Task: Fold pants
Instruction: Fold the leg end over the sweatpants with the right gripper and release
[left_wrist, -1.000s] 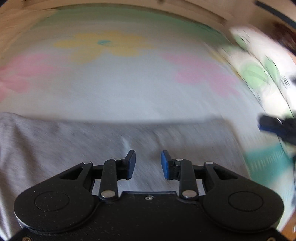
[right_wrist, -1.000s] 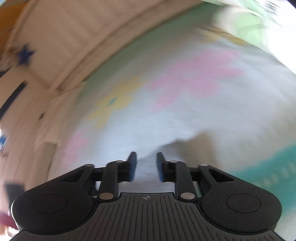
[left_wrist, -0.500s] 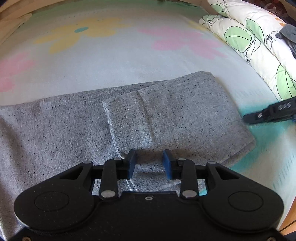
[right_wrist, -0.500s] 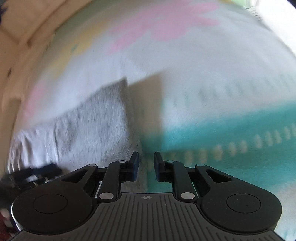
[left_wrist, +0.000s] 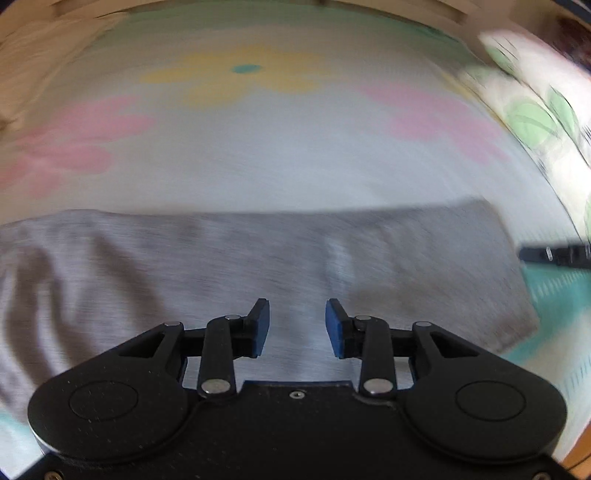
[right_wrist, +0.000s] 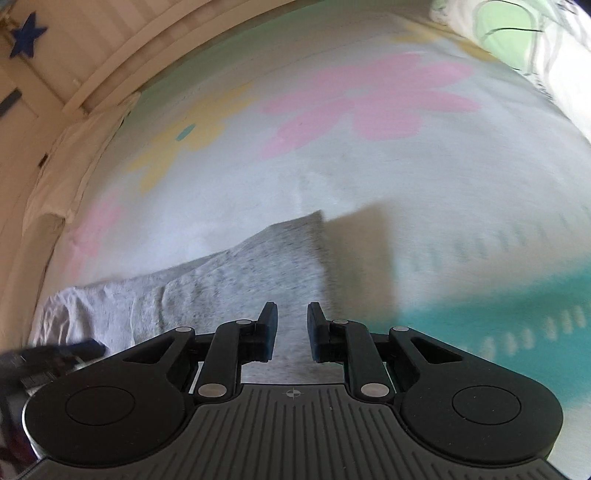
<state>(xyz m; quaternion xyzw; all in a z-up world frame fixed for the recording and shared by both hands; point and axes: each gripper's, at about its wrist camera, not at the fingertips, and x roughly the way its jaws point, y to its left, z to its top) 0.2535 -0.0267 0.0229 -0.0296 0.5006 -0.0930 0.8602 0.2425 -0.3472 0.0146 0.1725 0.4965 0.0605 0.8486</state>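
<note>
The grey pants (left_wrist: 258, 258) are lying flat on the bedsheet (left_wrist: 280, 162), stretching sideways just ahead of and under both grippers. The left gripper (left_wrist: 297, 326) is hovering low over them, jaws spread, holding nothing. The right gripper (right_wrist: 292, 334) is hanging over the folded end, jaws parted and empty. Each should probably pinch an edge squarely, gathering all layers before lifting.

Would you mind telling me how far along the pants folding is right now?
Partly done: the grey pants lie on the bedsheet with one end already doubled over. Nothing is in hand; the left tongs and right tongs are open above the fabric. Further folding seemingly remains.
</note>
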